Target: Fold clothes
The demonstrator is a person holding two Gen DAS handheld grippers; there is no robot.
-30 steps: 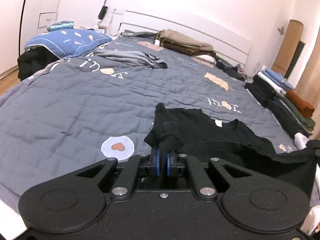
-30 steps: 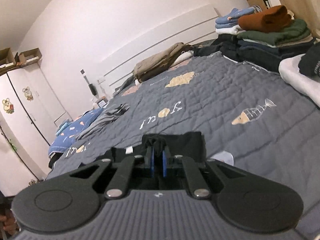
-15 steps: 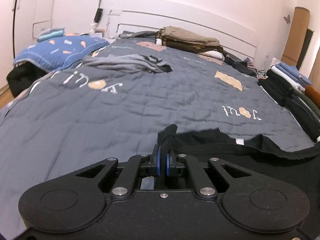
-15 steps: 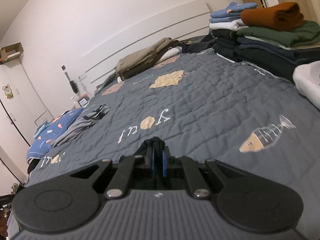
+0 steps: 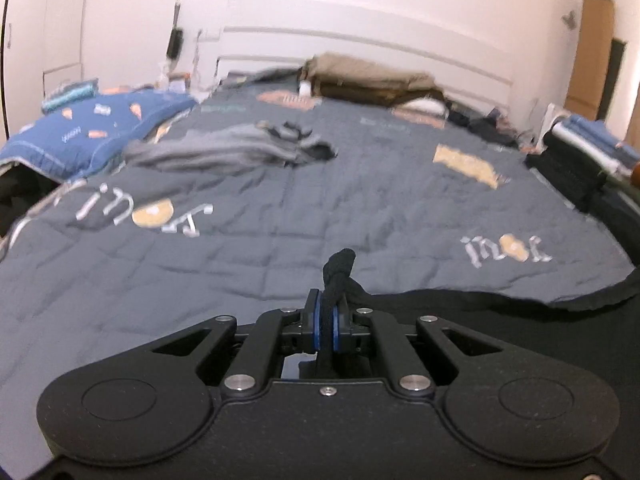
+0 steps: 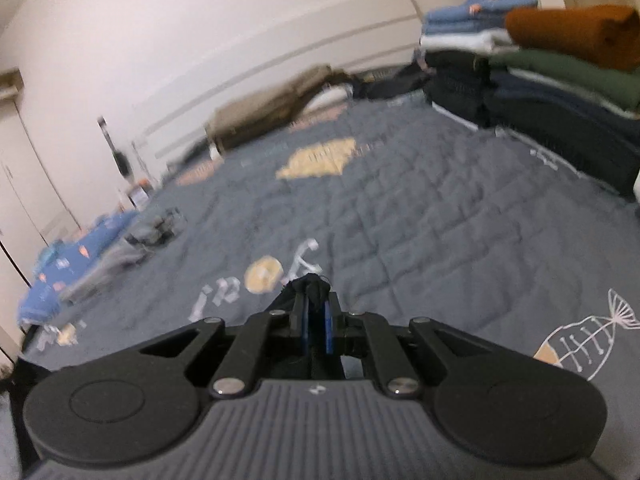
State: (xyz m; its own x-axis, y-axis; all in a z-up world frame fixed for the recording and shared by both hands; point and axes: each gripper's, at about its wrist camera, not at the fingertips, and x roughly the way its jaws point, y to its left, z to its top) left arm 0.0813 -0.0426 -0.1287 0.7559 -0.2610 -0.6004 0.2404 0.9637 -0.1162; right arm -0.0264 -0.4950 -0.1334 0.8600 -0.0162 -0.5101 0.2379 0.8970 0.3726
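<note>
A black garment [image 5: 472,312] hangs between my two grippers over the grey quilted bedspread [image 5: 280,208]. My left gripper [image 5: 329,300] is shut on a bunched black edge that sticks up past its blue pads. From there the cloth's edge stretches taut to the right. In the right wrist view my right gripper [image 6: 316,304] is shut on another black corner of the garment [image 6: 308,286], just above the quilt. Most of the garment is hidden under the gripper bodies.
A crumpled grey garment [image 5: 236,152] lies left of the middle of the bed, beside a blue pillow [image 5: 92,132]. Brown folded clothes [image 5: 368,80] rest by the headboard. A tall stack of folded clothes [image 6: 552,72] lines the right side of the bed.
Both grippers have carried the black garment forward along the bed and a little lower. The cloth that lay spread ahead of them is now drawn taut beneath and between them.
</note>
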